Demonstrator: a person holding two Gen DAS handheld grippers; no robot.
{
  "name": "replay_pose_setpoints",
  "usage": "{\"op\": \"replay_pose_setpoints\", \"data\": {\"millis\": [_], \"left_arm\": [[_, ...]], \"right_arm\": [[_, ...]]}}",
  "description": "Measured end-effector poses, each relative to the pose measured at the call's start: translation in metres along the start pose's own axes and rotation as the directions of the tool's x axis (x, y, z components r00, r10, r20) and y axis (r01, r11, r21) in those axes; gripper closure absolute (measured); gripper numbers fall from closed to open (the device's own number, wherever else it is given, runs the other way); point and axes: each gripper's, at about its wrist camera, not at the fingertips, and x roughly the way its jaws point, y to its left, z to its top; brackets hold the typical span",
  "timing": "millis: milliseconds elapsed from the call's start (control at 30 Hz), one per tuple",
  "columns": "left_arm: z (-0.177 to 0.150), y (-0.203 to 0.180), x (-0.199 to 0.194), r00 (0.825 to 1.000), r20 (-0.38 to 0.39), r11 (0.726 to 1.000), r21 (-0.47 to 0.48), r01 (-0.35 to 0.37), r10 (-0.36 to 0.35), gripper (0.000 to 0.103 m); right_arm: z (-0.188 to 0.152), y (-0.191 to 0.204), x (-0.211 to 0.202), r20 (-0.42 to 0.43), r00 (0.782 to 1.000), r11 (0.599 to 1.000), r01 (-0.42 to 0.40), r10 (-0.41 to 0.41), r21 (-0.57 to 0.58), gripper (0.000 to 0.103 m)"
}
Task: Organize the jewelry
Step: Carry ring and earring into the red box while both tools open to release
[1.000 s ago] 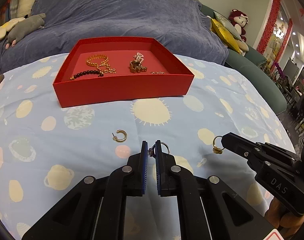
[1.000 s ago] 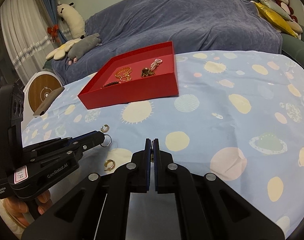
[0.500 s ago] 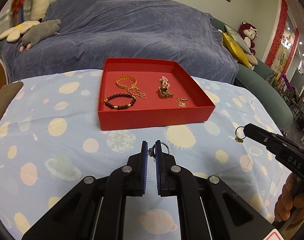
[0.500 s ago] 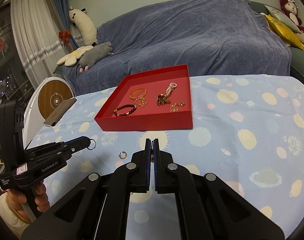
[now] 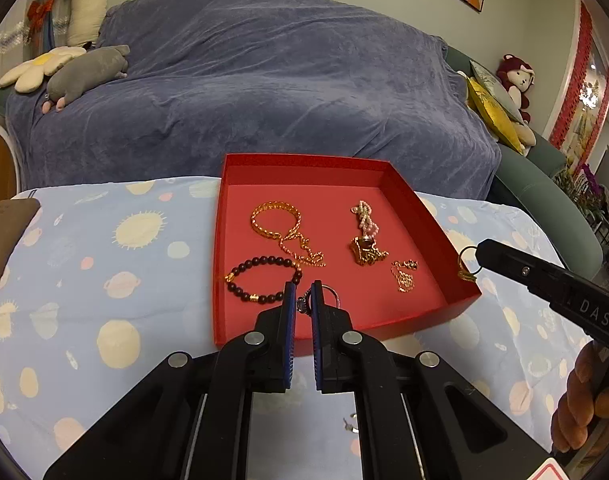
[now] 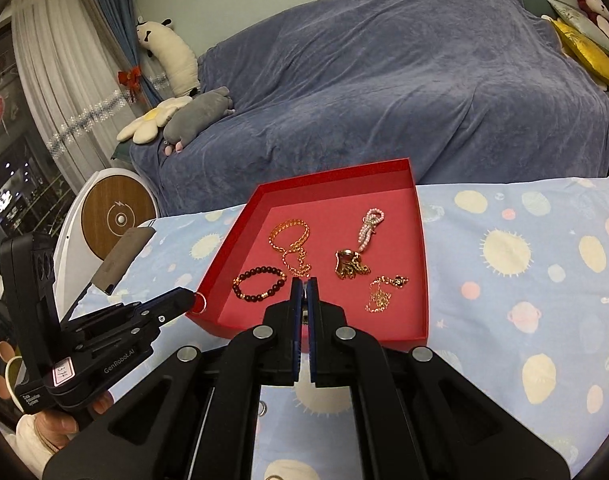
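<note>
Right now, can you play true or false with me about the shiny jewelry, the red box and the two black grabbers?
1. The left gripper pinches a silver ring with a stone. True.
2. The right gripper is open and empty. False: it is shut on a gold ring.
3. The dark beaded bracelet lies inside the shallow red cardboard box. True.
4. The box is empty. False: chains and bracelets lie in it.
5. The box sits on the blue sofa cover. False: it sits on the light-blue spotted tablecloth.
</note>
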Motion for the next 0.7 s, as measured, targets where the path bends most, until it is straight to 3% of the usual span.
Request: {"op": "replay_pose_setpoints", "data": {"millis": [233,700], "left_arm": [[0.019,-0.016,0.035,1.000,-0.009,1.000,0.019,0.009,-0.009,0.098],[0.019,-0.016,0.088,0.997,-0.067,0.998,0.037,-0.042,0.044,0.098]], "right_arm": [[0.007,-0.004,0.038,-0.049,0.999,1.000,0.009,-0.008,0.007,0.102],[-0.002,-0.015,0.088,-0.100,0.993,0.997,0.068,-0.069,-0.020,0.100]]}}
